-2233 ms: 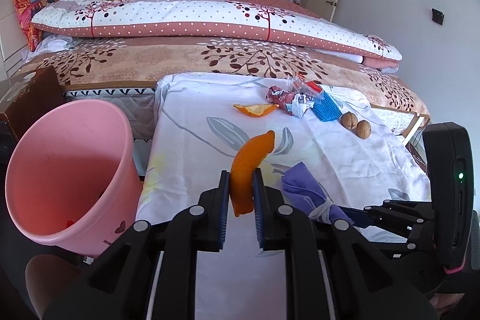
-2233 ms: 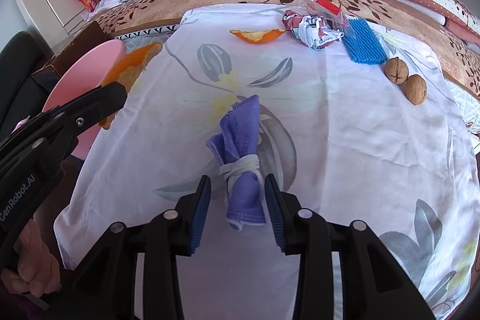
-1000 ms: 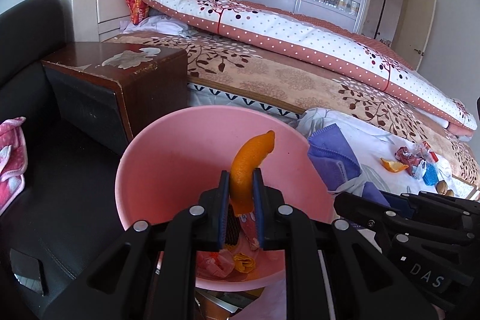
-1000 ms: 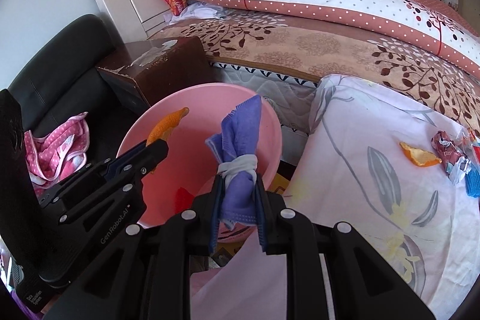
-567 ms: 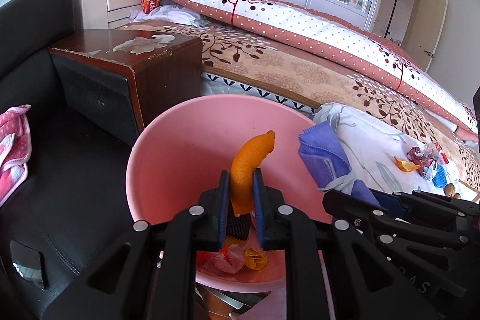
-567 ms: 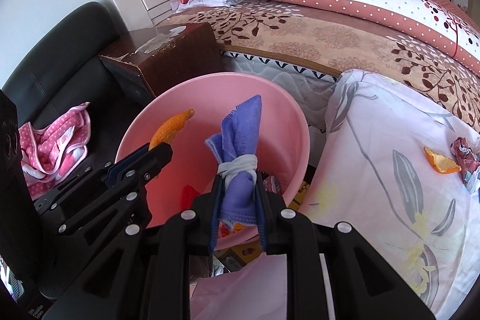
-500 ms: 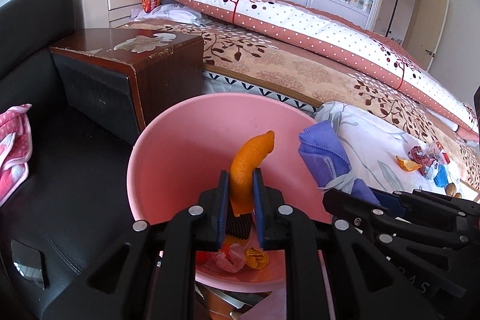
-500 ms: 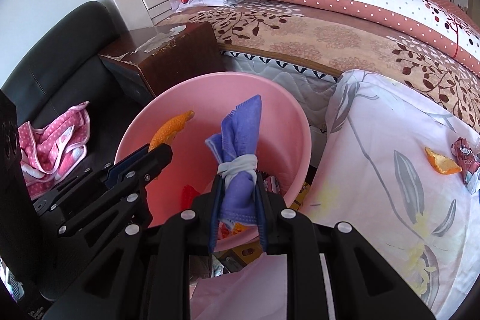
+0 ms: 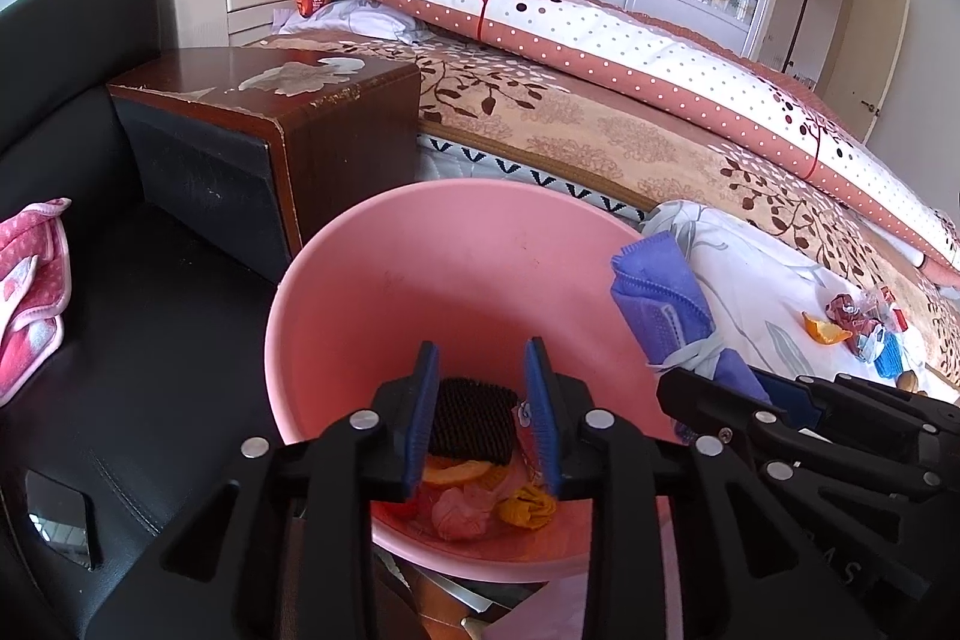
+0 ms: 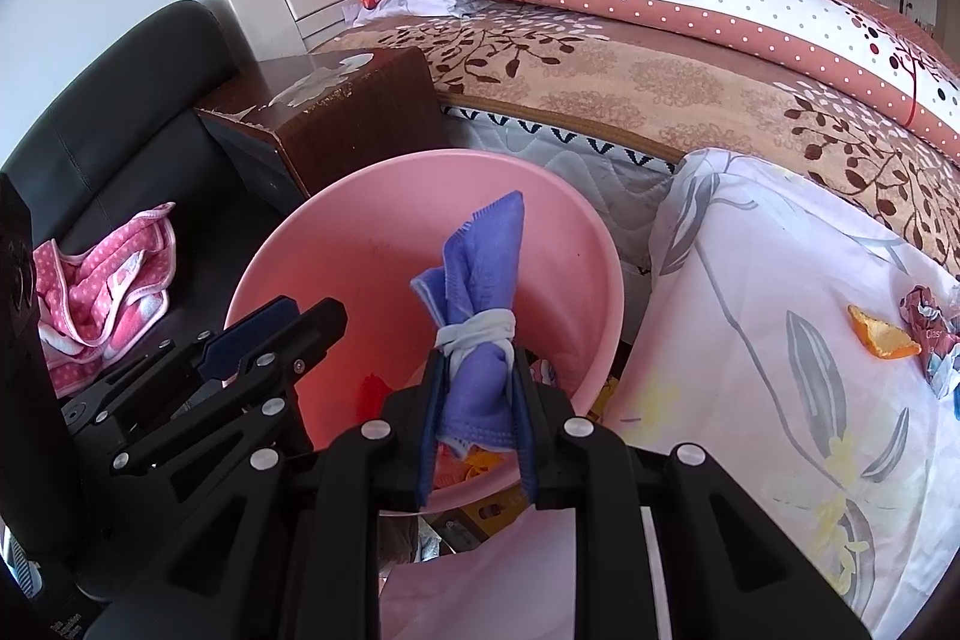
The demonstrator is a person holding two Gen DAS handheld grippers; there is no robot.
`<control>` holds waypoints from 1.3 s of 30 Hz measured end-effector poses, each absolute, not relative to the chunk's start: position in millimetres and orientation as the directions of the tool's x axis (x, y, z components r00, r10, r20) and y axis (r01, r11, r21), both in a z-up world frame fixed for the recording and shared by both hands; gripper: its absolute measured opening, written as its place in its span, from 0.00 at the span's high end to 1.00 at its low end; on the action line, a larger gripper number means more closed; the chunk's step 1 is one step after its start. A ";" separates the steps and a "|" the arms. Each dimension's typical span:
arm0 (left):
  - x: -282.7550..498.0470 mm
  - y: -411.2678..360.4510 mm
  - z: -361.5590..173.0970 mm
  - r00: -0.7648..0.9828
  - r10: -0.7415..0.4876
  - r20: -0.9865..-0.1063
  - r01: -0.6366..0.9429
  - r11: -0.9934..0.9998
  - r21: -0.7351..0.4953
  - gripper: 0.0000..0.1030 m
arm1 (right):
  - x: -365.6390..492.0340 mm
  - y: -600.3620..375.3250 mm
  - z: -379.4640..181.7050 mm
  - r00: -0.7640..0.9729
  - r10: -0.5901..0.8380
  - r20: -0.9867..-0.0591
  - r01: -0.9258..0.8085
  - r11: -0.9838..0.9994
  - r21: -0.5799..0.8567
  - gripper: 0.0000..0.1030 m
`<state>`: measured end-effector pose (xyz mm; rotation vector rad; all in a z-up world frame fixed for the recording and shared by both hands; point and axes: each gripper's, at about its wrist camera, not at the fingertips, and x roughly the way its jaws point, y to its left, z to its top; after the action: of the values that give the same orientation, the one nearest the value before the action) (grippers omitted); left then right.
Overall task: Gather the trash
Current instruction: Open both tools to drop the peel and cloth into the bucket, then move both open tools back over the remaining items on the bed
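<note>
A pink bin (image 9: 456, 244) stands below both grippers, with wrappers, a black mesh piece (image 9: 471, 421) and an orange peel strip (image 9: 456, 472) lying in its bottom. My left gripper (image 9: 480, 358) hangs over the bin, its jaws opening with nothing between the pads. My right gripper (image 10: 474, 358) is shut on a purple cloth bundle (image 10: 480, 280) tied with a white band, held upright over the bin (image 10: 384, 232) near its right rim. The left gripper (image 10: 300, 316) shows at the left in the right wrist view. The purple bundle (image 9: 654, 298) also appears in the left wrist view.
A table under a white flowered cloth (image 10: 780, 400) stands right of the bin, with another orange peel (image 10: 882, 337) and crumpled wrappers (image 10: 930, 322) on it. A brown nightstand (image 9: 270, 112) and a bed are behind. A black sofa (image 9: 90, 310) with a pink cloth (image 9: 30, 292) lies left.
The left gripper's jaws have opened and the orange peel strip has dropped from them into the bin. The right gripper still holds the purple bundle in the same place.
</note>
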<state>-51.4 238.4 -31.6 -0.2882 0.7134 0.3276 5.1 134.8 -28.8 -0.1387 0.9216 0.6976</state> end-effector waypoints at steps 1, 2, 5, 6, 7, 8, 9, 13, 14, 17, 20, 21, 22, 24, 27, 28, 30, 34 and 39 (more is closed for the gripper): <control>-51.9 239.2 -31.3 0.711 0.191 -0.677 -0.389 0.909 -0.152 0.69 | 5.6 134.3 -28.8 0.403 0.494 -0.770 -0.606 0.775 0.180 0.79; -52.3 239.9 -31.1 0.712 0.190 -0.676 -0.390 0.908 -0.156 0.68 | 6.0 133.8 -28.9 0.404 0.494 -0.770 -0.604 0.776 0.181 0.78; -52.6 240.2 -30.1 0.713 0.194 -0.674 -0.393 0.906 -0.154 0.67 | 7.5 132.4 -28.9 0.406 0.493 -0.769 -0.601 0.779 0.182 0.74; -52.6 240.1 -29.9 0.712 0.195 -0.674 -0.394 0.906 -0.155 0.67 | 7.8 131.7 -28.8 0.407 0.494 -0.768 -0.600 0.779 0.183 0.72; -52.6 240.3 -29.8 0.712 0.195 -0.675 -0.395 0.906 -0.154 0.67 | 8.0 131.2 -28.6 0.409 0.494 -0.767 -0.599 0.780 0.183 0.71; -52.6 240.2 -29.4 0.712 0.195 -0.675 -0.395 0.905 -0.155 0.67 | 8.0 130.7 -28.3 0.410 0.494 -0.767 -0.598 0.780 0.183 0.69; -52.6 240.2 -29.3 0.712 0.195 -0.674 -0.395 0.905 -0.155 0.67 | 7.8 130.0 -27.9 0.411 0.496 -0.765 -0.598 0.780 0.185 0.68; -53.2 238.4 -26.9 0.715 0.200 -0.670 -0.393 0.907 -0.149 0.67 | 5.2 125.7 -26.4 0.420 0.497 -0.760 -0.599 0.780 0.179 0.68; -53.4 237.7 -26.2 0.716 0.200 -0.669 -0.392 0.908 -0.149 0.67 | 4.4 124.1 -26.0 0.423 0.497 -0.758 -0.599 0.781 0.177 0.67; -54.3 235.3 -23.5 0.718 0.206 -0.665 -0.392 0.909 -0.142 0.67 | 2.9 118.3 -24.9 0.427 0.499 -0.754 -0.595 0.783 0.182 0.66; -55.3 231.9 -20.8 0.720 0.209 -0.662 -0.390 0.911 -0.137 0.67 | 2.4 110.0 -23.4 0.430 0.505 -0.748 -0.587 0.786 0.193 0.64; -55.5 230.3 -20.0 0.721 0.210 -0.661 -0.388 0.912 -0.134 0.67 | 2.1 107.5 -22.8 0.433 0.506 -0.746 -0.585 0.788 0.195 0.64; -55.8 229.0 -19.0 0.722 0.211 -0.659 -0.386 0.913 -0.131 0.67 | 1.3 105.5 -21.9 0.436 0.507 -0.744 -0.583 0.788 0.195 0.63; -56.6 226.3 -17.0 0.724 0.212 -0.657 -0.382 0.915 -0.126 0.67 | -0.7 101.4 -20.5 0.441 0.508 -0.740 -0.580 0.791 0.197 0.61; -58.0 221.8 -13.5 0.729 0.211 -0.651 -0.375 0.919 -0.123 0.67 | -4.1 94.9 -18.5 0.449 0.509 -0.734 -0.578 0.792 0.196 0.60; -58.3 220.3 -12.5 0.730 0.211 -0.650 -0.373 0.920 -0.122 0.67 | -5.5 93.3 -17.8 0.452 0.509 -0.733 -0.577 0.793 0.195 0.60; -59.0 218.1 -10.4 0.733 0.211 -0.647 -0.370 0.921 -0.120 0.67 | -7.3 90.0 -17.0 0.455 0.509 -0.731 -0.577 0.793 0.193 0.60; -61.6 215.2 -6.7 0.737 0.213 -0.641 -0.367 0.923 -0.116 0.67 | -10.6 85.2 -14.6 0.460 0.512 -0.725 -0.578 0.793 0.193 0.58; -61.9 213.0 -4.7 0.735 0.215 -0.643 -0.364 0.925 -0.108 0.67 | -14.2 83.0 -12.5 0.459 0.521 -0.719 -0.585 0.787 0.196 0.58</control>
<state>-61.9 213.0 -4.7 -0.2336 0.6746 0.3212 -14.2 83.0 -12.5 -0.0828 0.8552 0.6820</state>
